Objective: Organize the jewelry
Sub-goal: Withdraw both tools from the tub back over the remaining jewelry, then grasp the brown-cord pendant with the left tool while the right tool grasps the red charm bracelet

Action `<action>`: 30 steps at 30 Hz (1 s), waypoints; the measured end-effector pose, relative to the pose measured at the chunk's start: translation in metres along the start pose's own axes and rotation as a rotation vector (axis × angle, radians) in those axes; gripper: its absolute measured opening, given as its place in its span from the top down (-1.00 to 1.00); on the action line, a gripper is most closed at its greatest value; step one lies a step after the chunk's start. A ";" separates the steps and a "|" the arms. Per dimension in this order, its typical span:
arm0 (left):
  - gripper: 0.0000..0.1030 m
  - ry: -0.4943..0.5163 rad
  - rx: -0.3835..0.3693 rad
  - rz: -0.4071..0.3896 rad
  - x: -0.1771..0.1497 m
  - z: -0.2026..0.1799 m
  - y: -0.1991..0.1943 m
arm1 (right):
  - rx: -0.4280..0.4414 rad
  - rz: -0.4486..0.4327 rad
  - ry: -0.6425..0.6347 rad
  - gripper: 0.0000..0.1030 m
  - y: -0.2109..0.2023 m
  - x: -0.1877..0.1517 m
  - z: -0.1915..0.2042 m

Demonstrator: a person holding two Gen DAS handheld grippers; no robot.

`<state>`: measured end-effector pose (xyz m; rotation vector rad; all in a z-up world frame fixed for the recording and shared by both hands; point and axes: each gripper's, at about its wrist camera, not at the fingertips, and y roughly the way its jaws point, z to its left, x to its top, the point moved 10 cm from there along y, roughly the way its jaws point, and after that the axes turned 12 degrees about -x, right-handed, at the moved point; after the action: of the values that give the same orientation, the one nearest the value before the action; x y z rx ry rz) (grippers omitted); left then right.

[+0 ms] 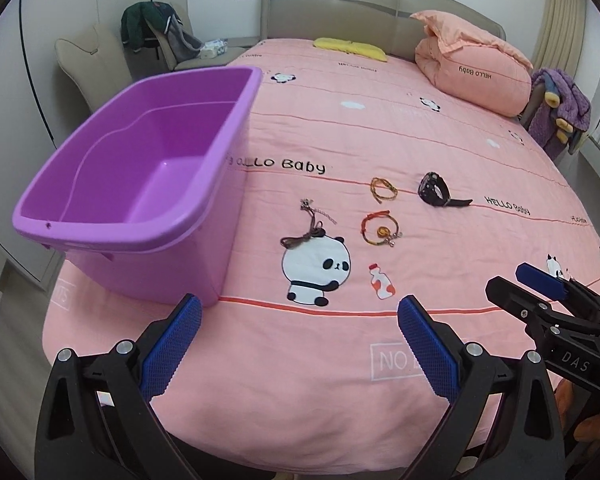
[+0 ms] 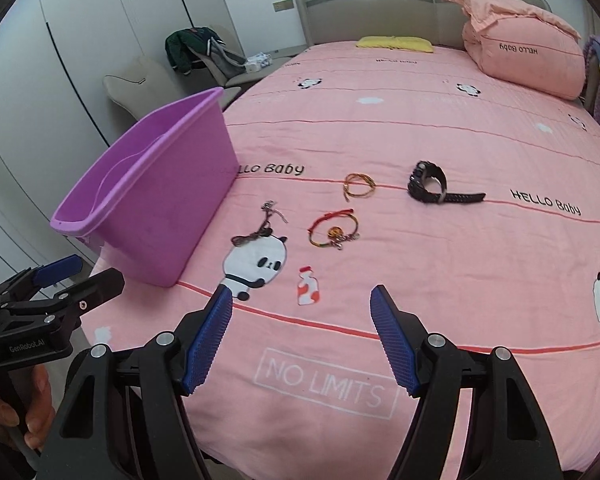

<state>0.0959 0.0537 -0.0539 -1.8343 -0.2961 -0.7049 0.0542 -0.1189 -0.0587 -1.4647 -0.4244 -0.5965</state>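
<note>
On the pink bedspread lie a black watch (image 1: 440,191) (image 2: 432,188), a thin orange cord bracelet (image 1: 382,189) (image 2: 358,185), a red and yellow charm bracelet (image 1: 381,229) (image 2: 334,230) and a brown cord necklace (image 1: 309,224) (image 2: 260,228). An empty purple plastic bin (image 1: 140,184) (image 2: 152,200) stands to their left. My left gripper (image 1: 298,316) hovers open near the bed's front edge, short of the jewelry. My right gripper (image 2: 302,306) is open too, nothing between its blue pads, in front of the charm bracelet.
A folded pink quilt (image 1: 472,68) and a yellow cushion (image 1: 350,48) lie at the headboard end. A beige chair (image 1: 88,64) with clothes on it stands left of the bed. A hand (image 2: 36,412) holds the left gripper's handle.
</note>
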 end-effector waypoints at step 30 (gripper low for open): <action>-0.87 -0.030 0.102 0.095 0.003 0.019 0.113 | -0.053 0.098 -0.001 -0.33 0.092 -0.006 -0.025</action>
<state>0.1631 0.0289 -0.1436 -1.7510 -0.2583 -0.5859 0.1039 -0.1423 -0.1367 -1.5271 -0.3378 -0.5318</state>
